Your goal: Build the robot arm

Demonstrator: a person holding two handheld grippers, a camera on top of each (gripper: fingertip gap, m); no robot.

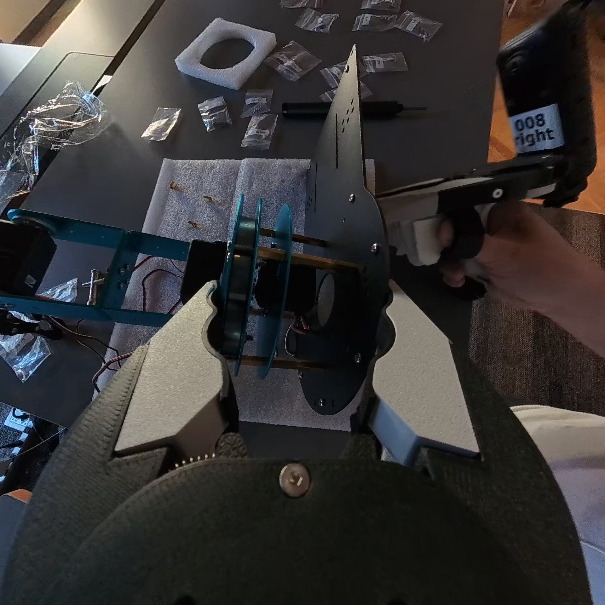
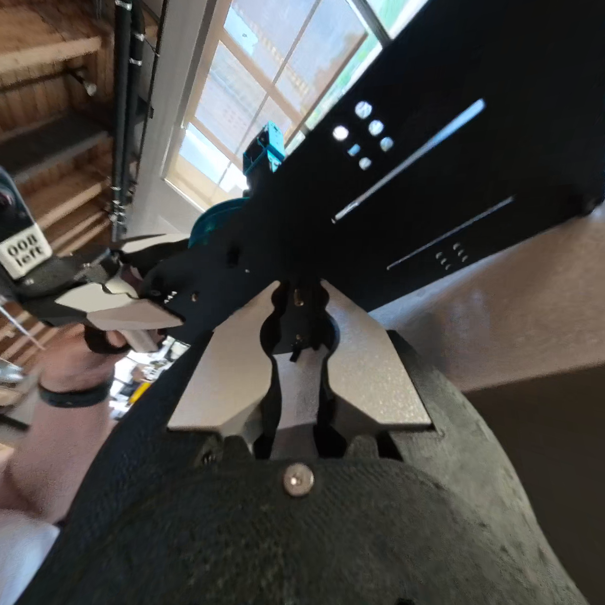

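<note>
A small robot arm lies on its side on a white foam sheet (image 1: 196, 209): a black base plate (image 1: 343, 137), two teal discs (image 1: 240, 278) on brass posts, and a teal arm (image 1: 154, 235) reaching left. My left gripper (image 1: 301, 288) is clamped wide across the base, one finger on the teal disc and the other on the black plate; it also shows in the right wrist view (image 2: 144, 304). My right gripper (image 2: 300, 283) points at the plate's underside (image 2: 425, 196), tips at it and jaws a narrow gap apart. It shows from the side in the left wrist view (image 1: 386, 209).
On the dark table (image 1: 425, 98) lie a white foam ring (image 1: 226, 52), several small plastic bags (image 1: 258, 124), a black screwdriver (image 1: 307, 109), brass standoffs (image 1: 207, 198), a cross-shaped wrench (image 1: 95, 284), wires and crumpled plastic film (image 1: 59, 114). A window (image 2: 262, 65) is behind. One gripper's finger ends stand about 8 cm off the other's.
</note>
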